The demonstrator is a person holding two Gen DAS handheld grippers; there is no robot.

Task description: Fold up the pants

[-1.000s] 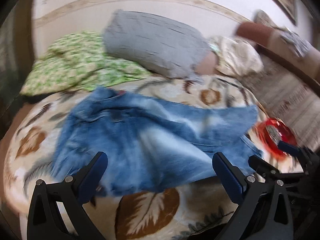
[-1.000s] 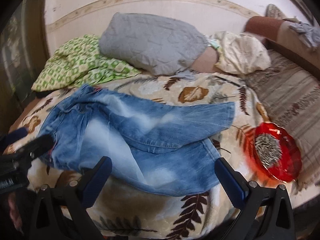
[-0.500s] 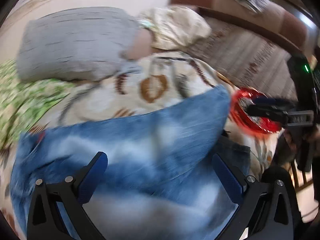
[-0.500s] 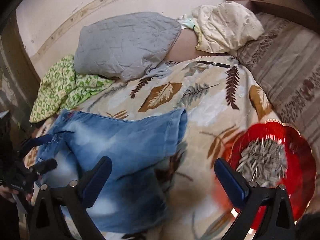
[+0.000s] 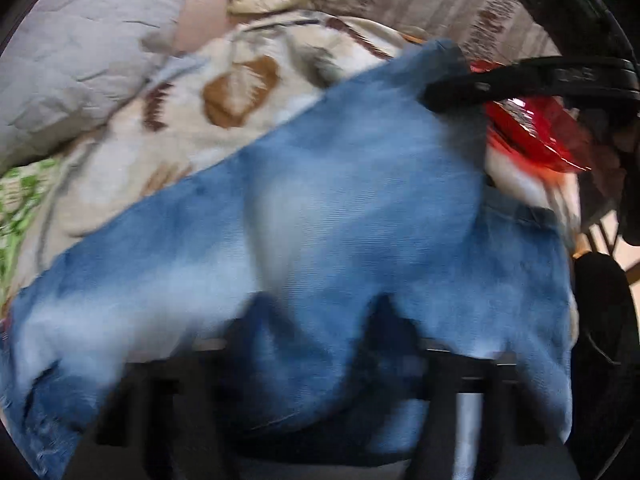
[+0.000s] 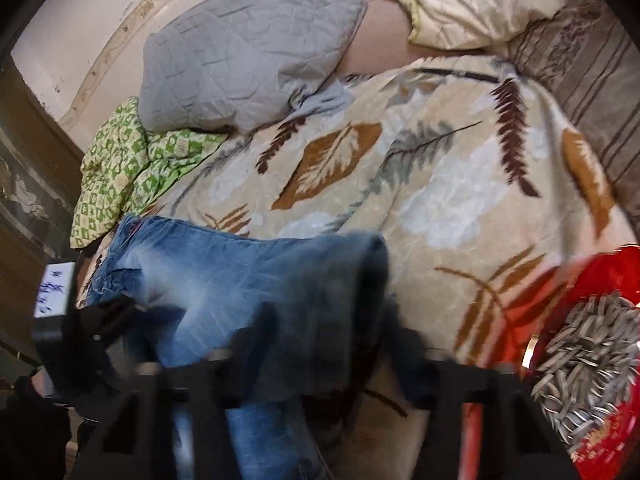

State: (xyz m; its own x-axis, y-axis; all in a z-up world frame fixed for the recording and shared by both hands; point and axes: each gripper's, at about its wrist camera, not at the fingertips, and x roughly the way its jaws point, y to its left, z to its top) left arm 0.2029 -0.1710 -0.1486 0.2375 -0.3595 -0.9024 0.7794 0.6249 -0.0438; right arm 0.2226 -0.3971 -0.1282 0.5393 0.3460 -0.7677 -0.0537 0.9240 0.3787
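Observation:
Faded blue jeans (image 5: 328,216) lie on a leaf-patterned blanket (image 5: 224,80) on a bed. In the left wrist view my left gripper (image 5: 320,320) is blurred and low over a pant leg, its jaws much narrower than before, with denim between the fingers. In the right wrist view my right gripper (image 6: 332,336) is also blurred, its jaws narrow around the hem end of the jeans (image 6: 248,276). The right gripper's finger (image 5: 500,84) shows at the hem in the left wrist view. The left gripper (image 6: 108,320) shows near the waistband side in the right wrist view.
A red dish of sunflower seeds (image 6: 588,360) sits at the bed's right edge, close to the hem. A grey quilted pillow (image 6: 248,52), a green patterned cloth (image 6: 124,176) and a cream cushion (image 6: 476,4) lie at the back. A striped sofa cover (image 6: 592,64) is at right.
Both grippers have dropped onto the jeans and their jaws have closed in from wide open. The views are now motion-blurred and closer to the denim.

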